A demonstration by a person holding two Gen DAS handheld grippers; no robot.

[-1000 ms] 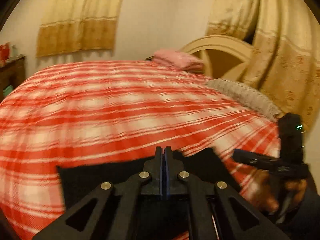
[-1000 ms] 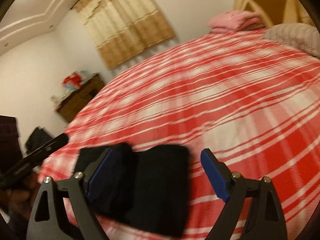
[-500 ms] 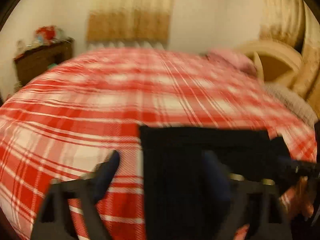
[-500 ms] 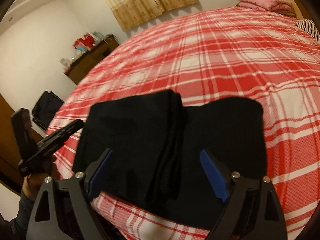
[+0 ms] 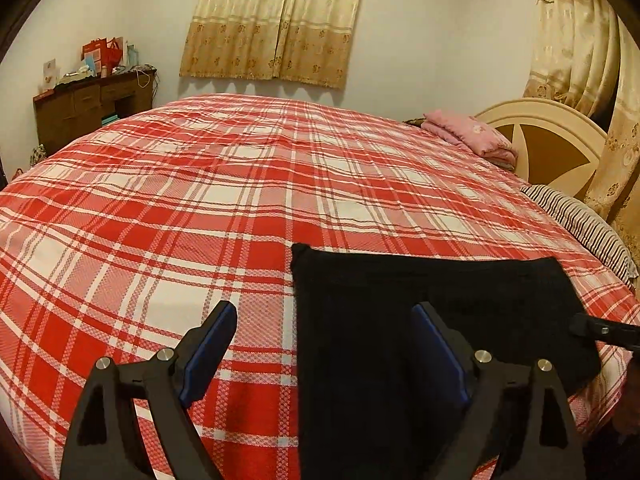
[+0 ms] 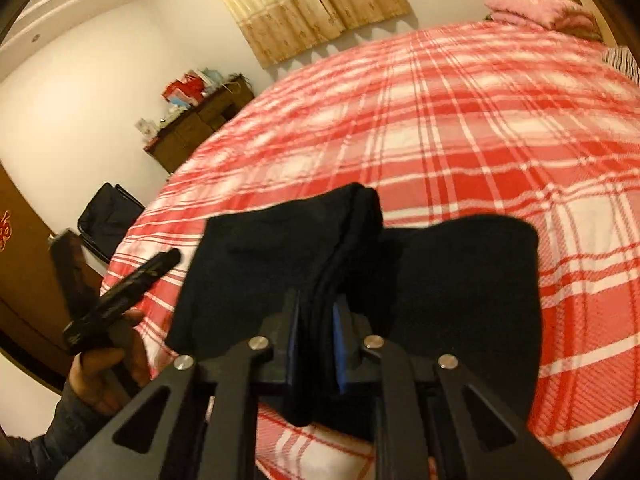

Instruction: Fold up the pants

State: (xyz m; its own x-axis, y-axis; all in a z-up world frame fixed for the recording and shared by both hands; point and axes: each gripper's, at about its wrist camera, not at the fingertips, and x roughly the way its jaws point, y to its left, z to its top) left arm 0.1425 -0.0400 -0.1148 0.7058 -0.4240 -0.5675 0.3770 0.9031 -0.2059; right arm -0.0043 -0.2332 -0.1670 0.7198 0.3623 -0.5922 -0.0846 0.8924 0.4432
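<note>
2 grippers are in my feeds, and between them lie the black pants (image 5: 420, 320), folded into a flat bundle on the near part of the red-and-white plaid bedspread (image 5: 224, 200). My left gripper (image 5: 324, 344) hangs over the bundle's left edge with its jaws spread wide: the left blue pad (image 5: 208, 354) is above bare plaid, the right one above the black cloth, and neither presses on anything. My right gripper (image 6: 316, 344) has its jaws closing on a thick ridge of the pants (image 6: 360, 264), where several layers stand up in a fold; the blue pads (image 6: 340, 354) sit tight against that ridge on both sides. Through the right wrist camera I can see the person's left hand (image 6: 106, 376) gripping the handle of the other tool at the left edge of the picture, beside the bed. Across the bed, a folded pink blanket (image 5: 472, 136) rests by the cream headboard (image 5: 552, 140), and a striped pillow (image 5: 580, 224) lies at the right edge. A wooden dresser (image 5: 88, 108) with red bags on top stands against the far wall, under beige curtains (image 5: 276, 28).
</note>
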